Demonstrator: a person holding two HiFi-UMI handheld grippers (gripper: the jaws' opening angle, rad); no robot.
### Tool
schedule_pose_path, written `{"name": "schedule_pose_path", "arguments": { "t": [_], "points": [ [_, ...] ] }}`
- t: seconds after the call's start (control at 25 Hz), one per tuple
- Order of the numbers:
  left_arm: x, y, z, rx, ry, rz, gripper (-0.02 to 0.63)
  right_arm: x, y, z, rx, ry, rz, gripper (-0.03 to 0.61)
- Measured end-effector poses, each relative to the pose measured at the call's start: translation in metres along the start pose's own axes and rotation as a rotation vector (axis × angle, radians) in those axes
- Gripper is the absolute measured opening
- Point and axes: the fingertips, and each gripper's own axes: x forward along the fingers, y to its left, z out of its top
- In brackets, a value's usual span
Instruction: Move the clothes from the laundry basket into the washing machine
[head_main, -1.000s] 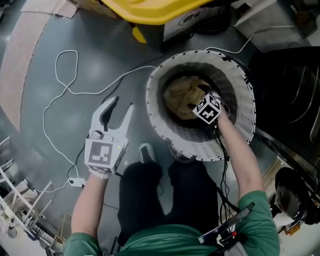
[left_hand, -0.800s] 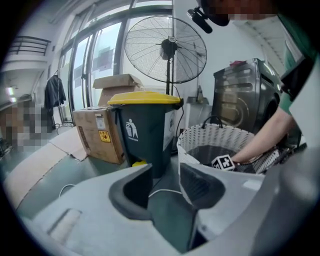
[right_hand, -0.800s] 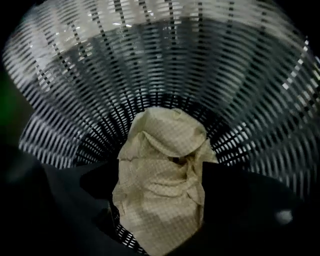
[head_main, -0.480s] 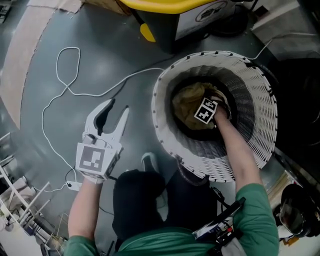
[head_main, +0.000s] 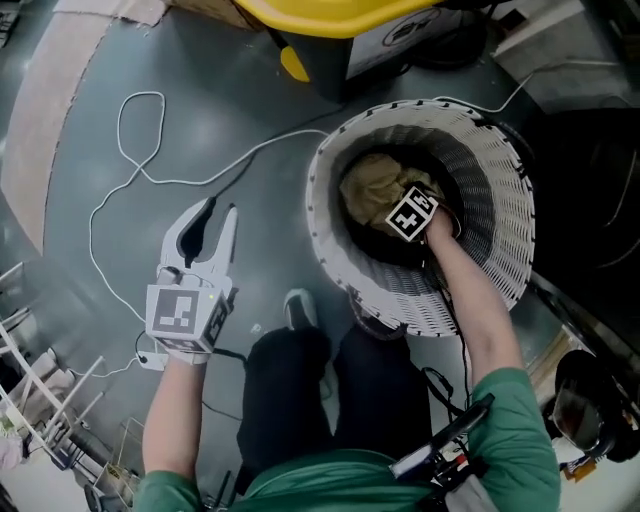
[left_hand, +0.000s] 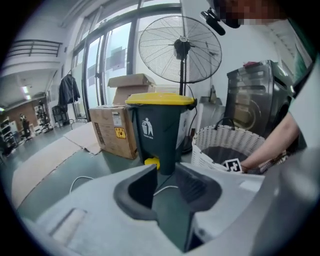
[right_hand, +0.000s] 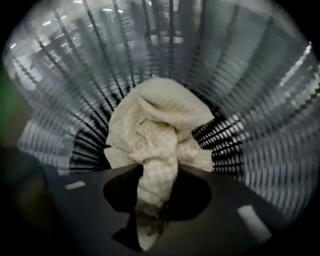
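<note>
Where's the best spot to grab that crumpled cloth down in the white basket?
A bunched-up fold on top of the beige cloth, coming straight down: the basket walls block every side. The right gripper has just been closing its jaws on such a fold.

Cloth (head_main: 372, 185) in laundry basket (head_main: 330, 262) on floor (head_main: 230, 90); right gripper (right_hand: 150, 225) inside basket, on cloth; left gripper (head_main: 217, 214) left of basket; bin (left_hand: 160, 131) behind.

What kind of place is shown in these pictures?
Probably a large workshop or lab hall with a laundry corner: a washing machine stands behind a white laundry basket, with cardboard boxes, a yellow-lidded bin and tall windows.
</note>
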Motion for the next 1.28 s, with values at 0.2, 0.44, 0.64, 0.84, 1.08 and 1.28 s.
{"name": "schedule_pose_path", "arguments": {
  "t": [0.2,0.44,0.64,0.84,1.08,1.28],
  "points": [
    [-0.035,-0.023,0.041,-0.003,-0.015,-0.05,0.109,-0.092,0.015,-0.003,0.056,-0.101,-0.04,0.106],
    [-0.098,-0.044,0.114,0.009,-0.012,-0.069,0.104,-0.223,0.03,0.01,0.111,-0.226,-0.116,0.104],
    [-0.149,-0.06,0.184,0.022,-0.028,-0.075,0.101,-0.335,0.042,0.017,0.149,-0.311,-0.13,0.104],
    [-0.197,-0.085,0.251,0.038,-0.046,-0.086,0.098,-0.435,0.056,0.011,0.214,-0.372,-0.142,0.104],
    [-0.249,-0.117,0.329,0.044,-0.089,-0.095,0.092,-0.545,0.079,-0.001,0.277,-0.439,-0.171,0.103],
    [-0.293,-0.144,0.38,0.047,-0.119,-0.089,0.089,-0.628,0.103,-0.017,0.338,-0.49,-0.18,0.101]
  ]
}}
